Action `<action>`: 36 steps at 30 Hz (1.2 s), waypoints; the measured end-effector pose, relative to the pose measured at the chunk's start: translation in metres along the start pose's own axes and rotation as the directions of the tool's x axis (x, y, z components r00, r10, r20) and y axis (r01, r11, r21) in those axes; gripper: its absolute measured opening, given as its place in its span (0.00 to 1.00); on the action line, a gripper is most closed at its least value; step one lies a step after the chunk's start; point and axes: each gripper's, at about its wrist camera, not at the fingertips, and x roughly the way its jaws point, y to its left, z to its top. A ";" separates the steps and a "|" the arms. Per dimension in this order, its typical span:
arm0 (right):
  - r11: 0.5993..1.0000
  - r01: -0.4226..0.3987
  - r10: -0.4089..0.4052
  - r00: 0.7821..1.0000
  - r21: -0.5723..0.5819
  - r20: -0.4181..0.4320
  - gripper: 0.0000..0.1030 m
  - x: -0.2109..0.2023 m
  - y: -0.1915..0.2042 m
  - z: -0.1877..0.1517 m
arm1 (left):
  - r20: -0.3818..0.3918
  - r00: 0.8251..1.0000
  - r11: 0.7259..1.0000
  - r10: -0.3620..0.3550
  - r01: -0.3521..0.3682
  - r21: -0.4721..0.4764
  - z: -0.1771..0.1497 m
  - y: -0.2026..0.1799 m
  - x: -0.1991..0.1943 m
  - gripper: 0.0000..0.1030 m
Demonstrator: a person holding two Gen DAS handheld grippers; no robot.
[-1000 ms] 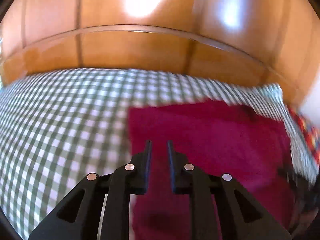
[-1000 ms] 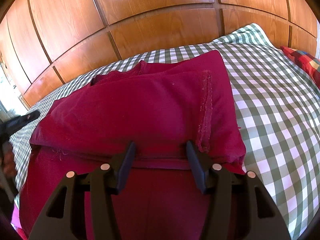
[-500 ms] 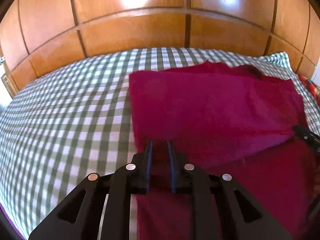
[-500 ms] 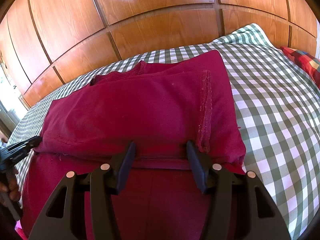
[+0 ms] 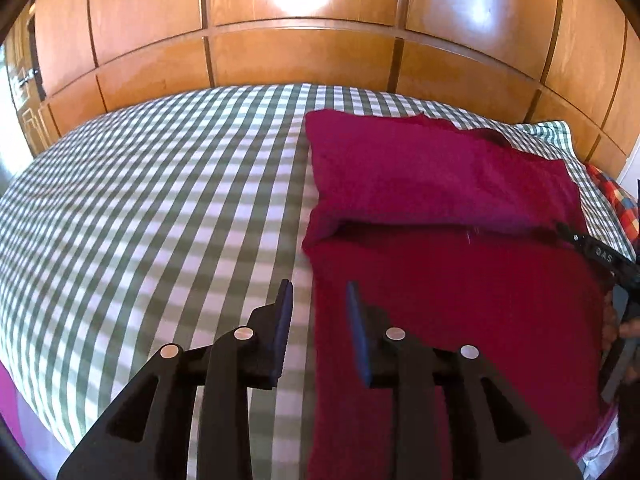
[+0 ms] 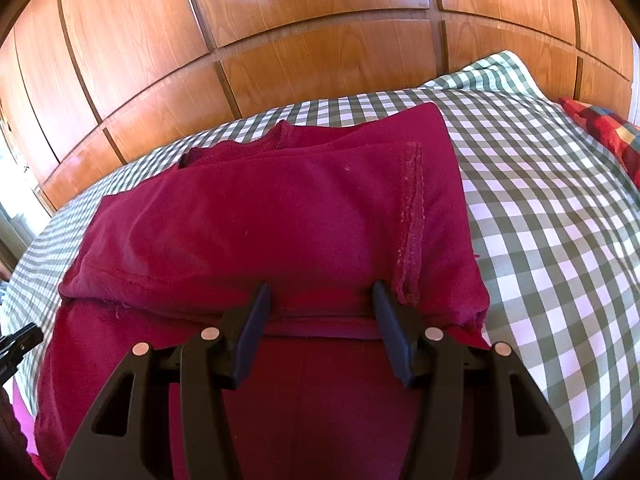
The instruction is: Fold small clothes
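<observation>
A crimson garment [image 5: 440, 248] [image 6: 272, 216] lies on a green-and-white checked bed cover [image 5: 160, 208] [image 6: 552, 208]. Its far part is folded back over the near part, with a stitched hem [image 6: 412, 216] on top. My left gripper [image 5: 318, 304] is open and empty, straddling the garment's left edge near the front. My right gripper [image 6: 320, 304] is open and empty, with its fingertips at the front edge of the folded layer. The right gripper also shows in the left wrist view [image 5: 600, 256] at the right edge, and the left gripper in the right wrist view [image 6: 20, 340] at the left edge.
A wooden panelled headboard [image 5: 304, 52] [image 6: 320, 40] stands behind the bed. A red checked cloth [image 5: 620, 208] [image 6: 604, 128] lies at the far right. Pink fabric [image 5: 8, 392] shows at the bed's near left edge.
My left gripper opened, let go of the garment's folded layer and drew back to the left edge. The right gripper stayed open and still.
</observation>
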 end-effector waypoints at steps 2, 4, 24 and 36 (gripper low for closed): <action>1.000 0.020 -0.020 1.000 -0.012 -0.008 0.52 0.000 0.003 0.001 | 0.000 1.000 1.000 0.000 0.000 -0.003 -0.005 0.003 -0.003 0.26; 0.999 0.040 -0.040 0.999 -0.025 -0.018 0.53 0.000 0.007 0.002 | -0.003 1.000 1.000 0.000 0.000 -0.003 -0.009 0.004 -0.006 0.34; 0.990 -0.006 0.031 0.984 0.139 -0.174 0.90 -0.087 -0.054 -0.050 | -0.143 0.944 0.955 -0.296 0.293 -0.042 -0.066 0.036 -0.033 0.57; 0.973 -0.127 0.193 0.908 0.194 -0.372 0.44 -0.140 -0.062 -0.159 | -0.290 0.805 0.844 -0.517 0.536 -0.015 -0.124 0.020 -0.054 0.37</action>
